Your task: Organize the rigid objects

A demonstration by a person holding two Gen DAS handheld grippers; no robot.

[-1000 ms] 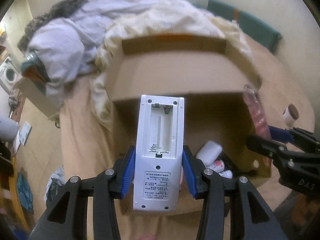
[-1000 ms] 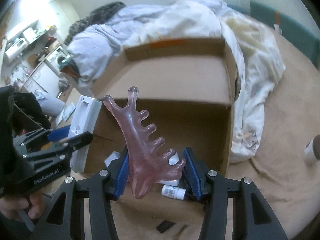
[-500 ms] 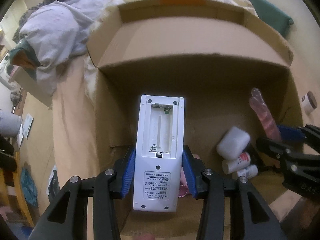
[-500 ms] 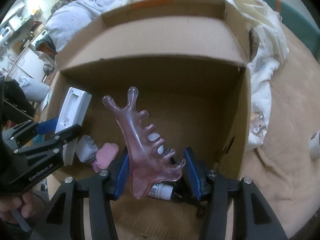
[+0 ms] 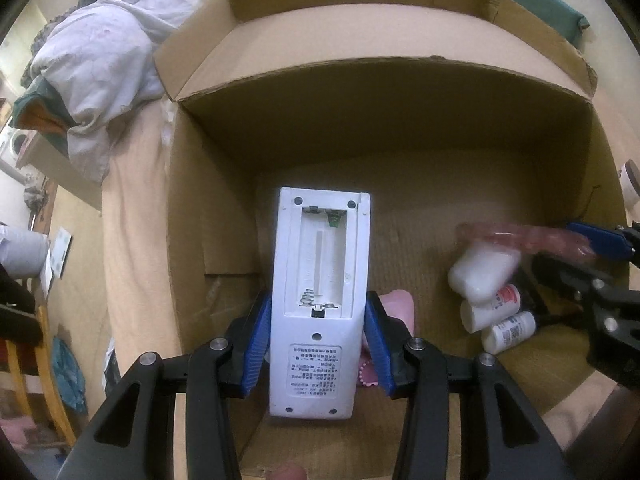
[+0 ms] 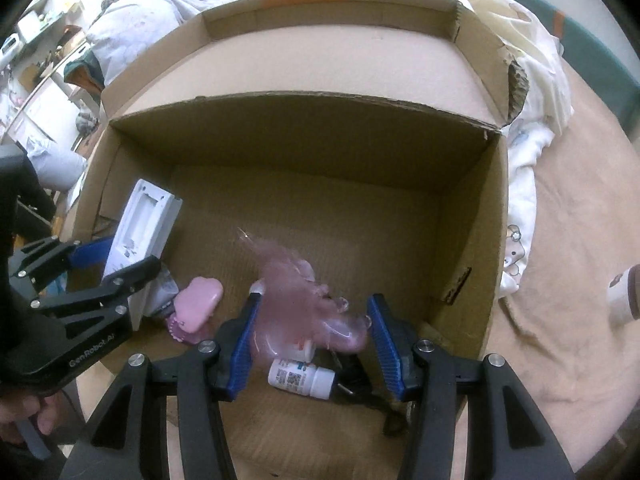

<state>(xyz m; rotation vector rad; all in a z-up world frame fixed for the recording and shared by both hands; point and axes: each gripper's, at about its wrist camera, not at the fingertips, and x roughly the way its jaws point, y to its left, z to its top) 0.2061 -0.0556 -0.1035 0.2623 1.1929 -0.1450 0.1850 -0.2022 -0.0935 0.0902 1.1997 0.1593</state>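
Observation:
An open cardboard box [image 5: 216, 208] sits on a bed. My left gripper [image 5: 318, 344] is shut on a white remote [image 5: 320, 288] with its battery bay open, held inside the box at its left; the remote also shows in the right wrist view [image 6: 140, 224]. My right gripper [image 6: 312, 332] is open over the box's near right. The pink translucent comb-shaped tool [image 6: 296, 304] is blurred between its spread fingers, dropping free. It also shows in the left wrist view [image 5: 524, 236].
On the box floor [image 6: 360, 232] lie white bottles [image 6: 300, 378], a white tub [image 5: 482, 272], a pink soft item [image 6: 198, 300] and a dark object [image 6: 356, 384]. Bedding [image 6: 532, 128] is heaped behind and right of the box. A small cup [image 6: 624, 292] stands on the bed at right.
Both grippers have moved down into the box. My right gripper has opened and let go of the pink tool, which is falling. My left gripper still holds the remote.

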